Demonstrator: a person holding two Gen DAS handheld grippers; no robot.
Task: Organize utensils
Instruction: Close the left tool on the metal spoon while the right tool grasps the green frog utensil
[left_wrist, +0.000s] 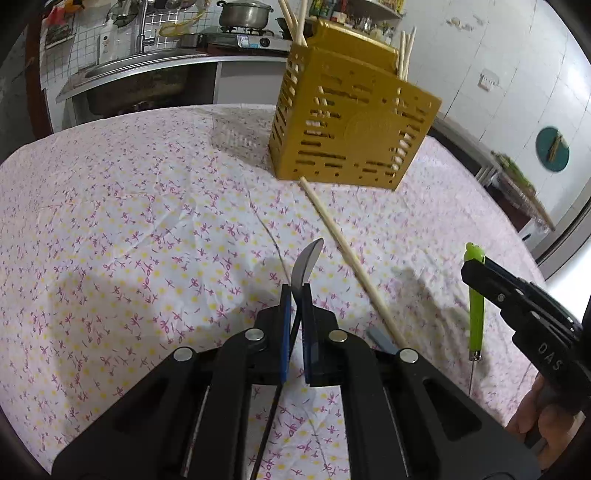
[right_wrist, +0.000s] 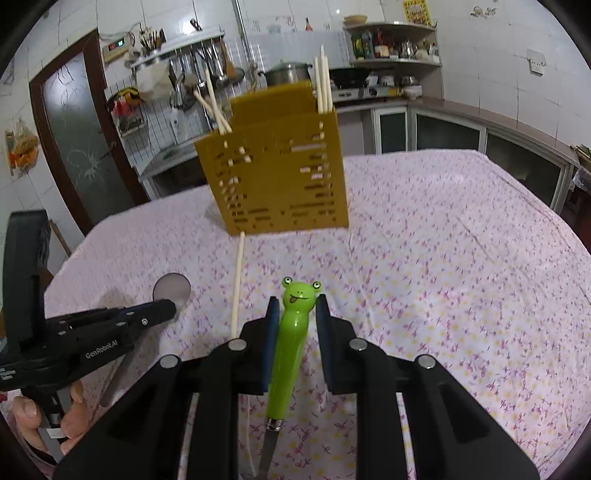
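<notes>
My left gripper (left_wrist: 295, 291) is shut on a metal spoon (left_wrist: 308, 258), whose bowl sticks up past the pads while its handle runs back beneath them. In the right wrist view the same spoon (right_wrist: 171, 290) shows its round bowl at the left gripper (right_wrist: 168, 308). My right gripper (right_wrist: 297, 302) is shut on a green frog-handled utensil (right_wrist: 291, 332), which hangs just above the cloth. Its working end is hidden. From the left wrist view the right gripper (left_wrist: 472, 267) pinches the green utensil (left_wrist: 476, 317) near its top. A gold slotted utensil holder (left_wrist: 351, 122) (right_wrist: 277, 177) stands ahead, chopsticks inside.
One loose chopstick (left_wrist: 347, 254) (right_wrist: 236, 288) lies on the floral tablecloth (left_wrist: 129, 221) (right_wrist: 443, 258), running from the holder's base toward me between the two grippers. A person's hands (right_wrist: 29, 417) hold the grippers. Behind the table are a sink counter (left_wrist: 147, 70) and a pot (left_wrist: 243, 14).
</notes>
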